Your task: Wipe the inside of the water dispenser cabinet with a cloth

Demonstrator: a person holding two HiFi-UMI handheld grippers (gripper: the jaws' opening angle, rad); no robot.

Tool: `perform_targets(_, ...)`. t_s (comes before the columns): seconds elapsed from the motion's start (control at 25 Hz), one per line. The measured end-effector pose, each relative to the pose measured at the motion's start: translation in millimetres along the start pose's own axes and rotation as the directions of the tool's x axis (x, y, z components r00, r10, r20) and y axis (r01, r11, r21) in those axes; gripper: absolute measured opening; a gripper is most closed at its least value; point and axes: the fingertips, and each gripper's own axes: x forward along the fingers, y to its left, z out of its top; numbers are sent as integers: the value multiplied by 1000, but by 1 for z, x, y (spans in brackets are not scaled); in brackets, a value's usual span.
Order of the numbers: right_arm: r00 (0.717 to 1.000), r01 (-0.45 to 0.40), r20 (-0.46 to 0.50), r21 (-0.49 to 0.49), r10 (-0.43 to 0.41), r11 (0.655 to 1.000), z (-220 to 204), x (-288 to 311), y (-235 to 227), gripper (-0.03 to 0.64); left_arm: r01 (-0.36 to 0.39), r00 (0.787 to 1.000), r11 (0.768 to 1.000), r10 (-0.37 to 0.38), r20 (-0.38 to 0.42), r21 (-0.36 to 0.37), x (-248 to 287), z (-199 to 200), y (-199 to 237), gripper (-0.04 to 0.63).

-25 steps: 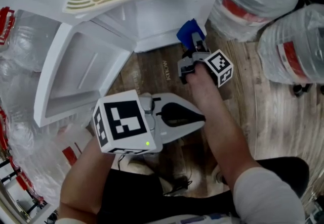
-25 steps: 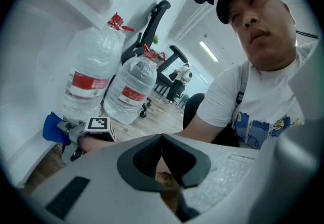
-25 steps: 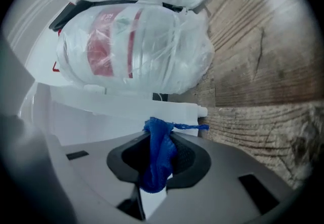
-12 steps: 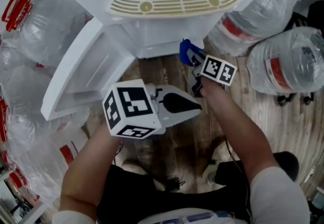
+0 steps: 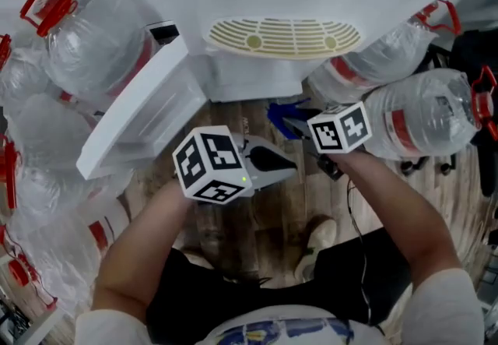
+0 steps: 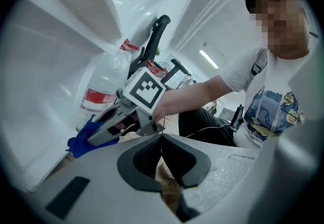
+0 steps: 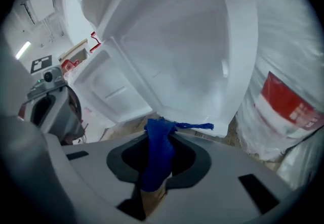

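Right gripper point(image 7: 160, 134): fingers clamped on the blue cloth point(image 7: 156, 160) and aimed at the open cabinet point(image 7: 187, 56) close ahead, which suits a wiping stroke. Left gripper point(image 6: 162, 142): fingers together, empty, held clear of the opening.

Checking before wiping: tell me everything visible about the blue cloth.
The blue cloth is a deep blue, soft-looking fabric, bunched into a narrow fold and clamped between the jaws of the right gripper. A thin frayed tail sticks out sideways at its top. It is held before the open white cabinet; nothing else visibly touches it.
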Motion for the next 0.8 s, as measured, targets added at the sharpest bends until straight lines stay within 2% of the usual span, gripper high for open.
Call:
perform_targets(0.24, 999, -28, 13, -46, 29, 999, -5, -30, 39, 72, -37, 999, 999, 37, -17, 2, -7, 1, -4, 3)
perform_targets(0.4, 996, -82, 1, -232, 84, 969, 18, -31, 65, 72, -64, 998, 998, 64, -26, -4, -11, 0, -2, 3)
perform_targets(0.52, 997, -82, -27, -281, 77, 956, 16, -28, 65, 72, -91, 995, 996, 90, -37, -18, -14, 0, -4, 3)
perform_targets(0.64, 997, -79, -29, -290, 74, 954, 21, -30, 67, 72, -127, 992, 991, 127, -25, -31, -17, 12, -4, 3)
perform_targets(0.8, 996, -70, -62, -241, 56, 968, 6, -42, 70, 72, -152, 988, 986, 152, -10, -72, -14, 22, -13, 3)
